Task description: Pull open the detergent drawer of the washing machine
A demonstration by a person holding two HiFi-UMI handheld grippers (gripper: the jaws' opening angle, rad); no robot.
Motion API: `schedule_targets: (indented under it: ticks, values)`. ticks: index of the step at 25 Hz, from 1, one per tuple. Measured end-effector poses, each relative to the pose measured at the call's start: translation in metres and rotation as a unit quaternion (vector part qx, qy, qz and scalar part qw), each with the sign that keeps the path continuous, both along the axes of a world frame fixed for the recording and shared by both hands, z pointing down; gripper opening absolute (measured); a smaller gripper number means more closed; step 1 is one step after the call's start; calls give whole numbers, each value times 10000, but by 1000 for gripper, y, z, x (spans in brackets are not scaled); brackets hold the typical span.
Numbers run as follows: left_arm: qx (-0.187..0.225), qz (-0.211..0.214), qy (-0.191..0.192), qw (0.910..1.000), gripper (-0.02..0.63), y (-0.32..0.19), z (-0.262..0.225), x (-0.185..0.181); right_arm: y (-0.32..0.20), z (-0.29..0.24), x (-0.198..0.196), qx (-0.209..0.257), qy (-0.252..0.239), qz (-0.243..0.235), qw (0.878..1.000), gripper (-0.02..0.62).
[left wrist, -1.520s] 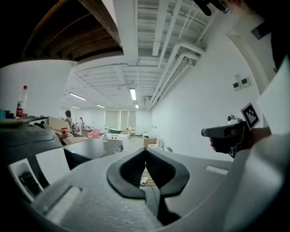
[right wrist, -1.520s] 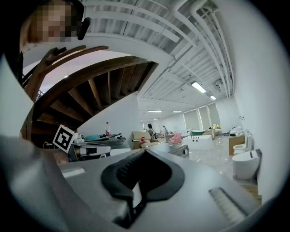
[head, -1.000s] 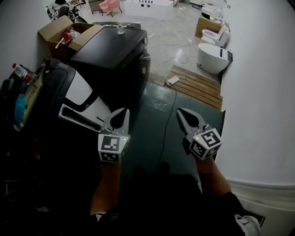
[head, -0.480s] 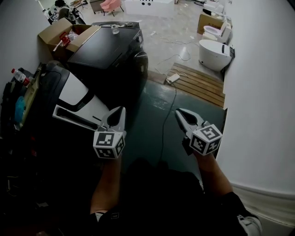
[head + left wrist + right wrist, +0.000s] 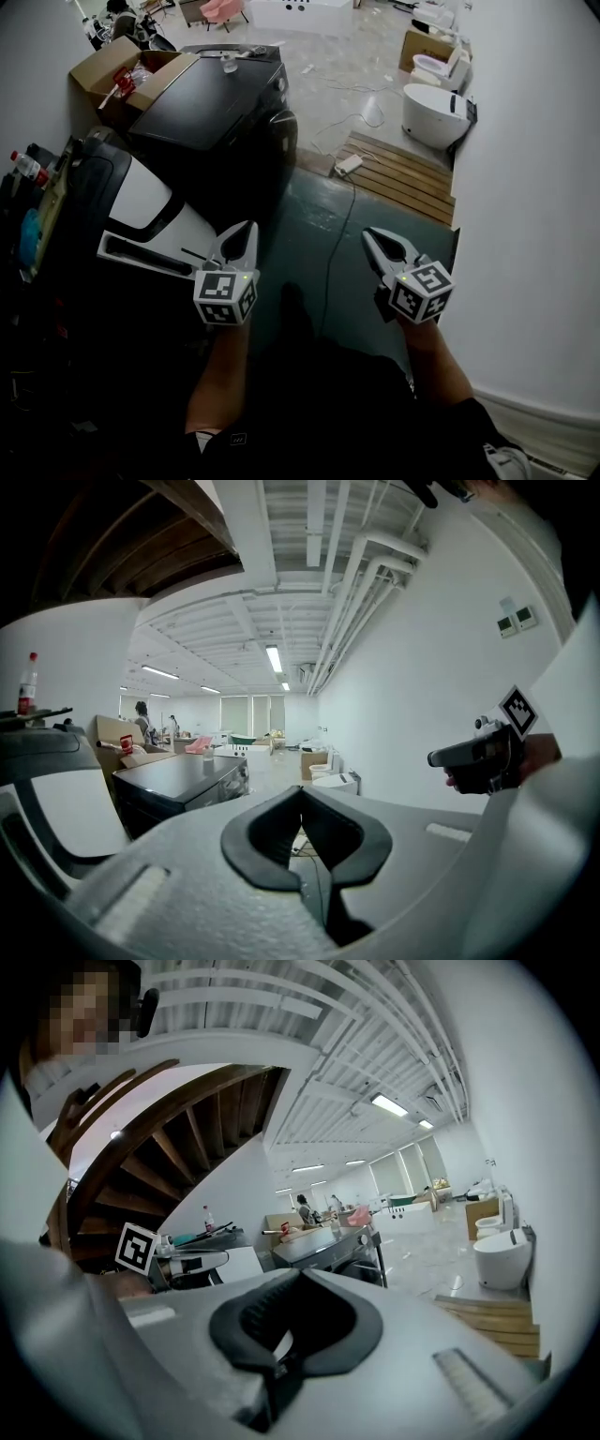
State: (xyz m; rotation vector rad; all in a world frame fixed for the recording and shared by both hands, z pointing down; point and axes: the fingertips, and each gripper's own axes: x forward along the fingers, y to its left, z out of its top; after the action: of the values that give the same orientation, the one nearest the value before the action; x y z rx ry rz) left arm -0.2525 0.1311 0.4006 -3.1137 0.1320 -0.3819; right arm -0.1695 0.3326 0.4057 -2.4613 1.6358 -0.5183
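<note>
Beside the nearer washing machine [image 5: 141, 192], at the left of the head view, I hold the left gripper [image 5: 247, 230] and the right gripper [image 5: 372, 236] over the dark floor [image 5: 309, 216], each with its jaws pressed together and nothing between them. A long white tray that I take for the detergent drawer [image 5: 141, 255] juts from the machine's dark body just left of the left gripper, and to my eye it already stands pulled out; whether gripper and drawer touch I cannot tell. If any travel is left, I judge the clean way is to part the left jaws, bring them over the drawer's front lip, close firmly and draw straight back along the line of the tray, without lifting or twisting, while the right gripper keeps clear. The corner below and left of the drawer is nearly black, so the machine's front, the drawer's handle and its rails are lost to me, and I cannot say whether it is fully out. Both gripper views look over the machines toward the far room, past a second black machine [image 5: 220, 98] and a cardboard box [image 5: 117, 61], and show no drawer. A toilet [image 5: 433, 112] and a wooden pallet [image 5: 403, 173] lie well apart on the right.
</note>
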Motion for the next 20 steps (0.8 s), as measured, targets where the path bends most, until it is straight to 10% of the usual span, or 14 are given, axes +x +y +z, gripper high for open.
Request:
schedule_targets:
  ticks: [20]
  values:
    - [-329, -219, 73, 9992, 11, -223, 20, 147, -232, 8, 147, -320, -108, -388, 9987, 3]
